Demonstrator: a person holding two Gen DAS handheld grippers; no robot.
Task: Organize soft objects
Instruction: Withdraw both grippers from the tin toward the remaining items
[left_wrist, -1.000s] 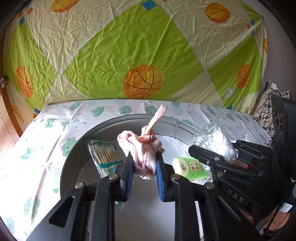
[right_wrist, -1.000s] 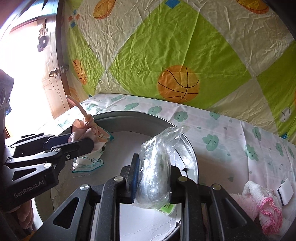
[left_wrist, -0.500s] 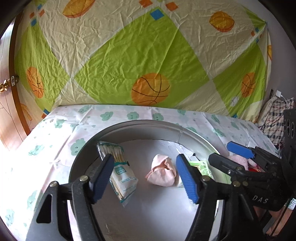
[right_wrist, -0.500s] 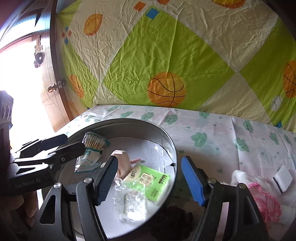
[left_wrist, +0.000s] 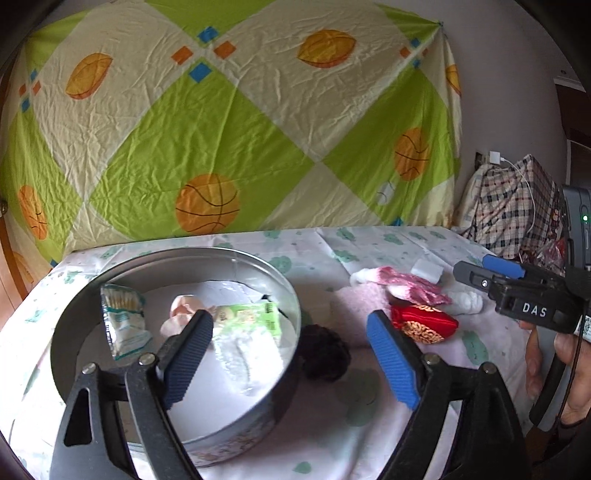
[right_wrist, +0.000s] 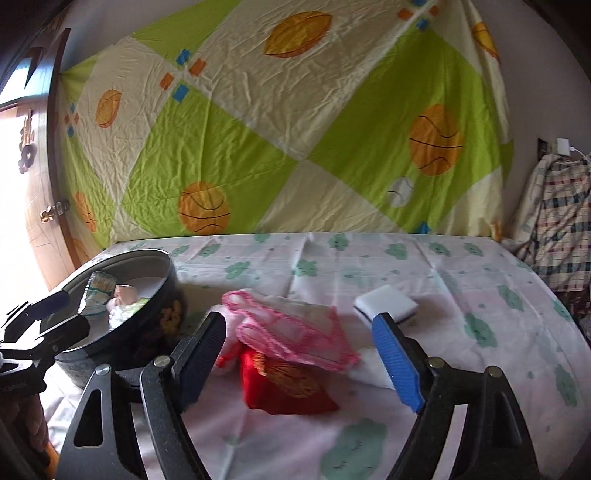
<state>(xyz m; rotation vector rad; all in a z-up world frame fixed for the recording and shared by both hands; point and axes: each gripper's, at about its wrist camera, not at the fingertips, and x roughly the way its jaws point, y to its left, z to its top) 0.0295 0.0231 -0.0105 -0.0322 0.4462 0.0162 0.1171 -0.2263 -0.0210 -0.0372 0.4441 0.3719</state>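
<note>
Sponge (right_wrist: 386, 304) flat, long axis across, beyond right claw (right_wrist: 301, 360)

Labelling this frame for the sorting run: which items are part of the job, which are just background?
Job:
round tin, already holding cotton swab pack, pink cloth, green tissue pack, clear bag;
red pouch, pink-trimmed cloth, white sponge, dark ball.

Background:
basketball sheet, plaid bag, charger.

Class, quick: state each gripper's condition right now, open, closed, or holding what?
Left gripper: jaws opening, nothing between them, above the round tin.
Right gripper: jaws opening, holding nothing, over the red pouch.
</note>
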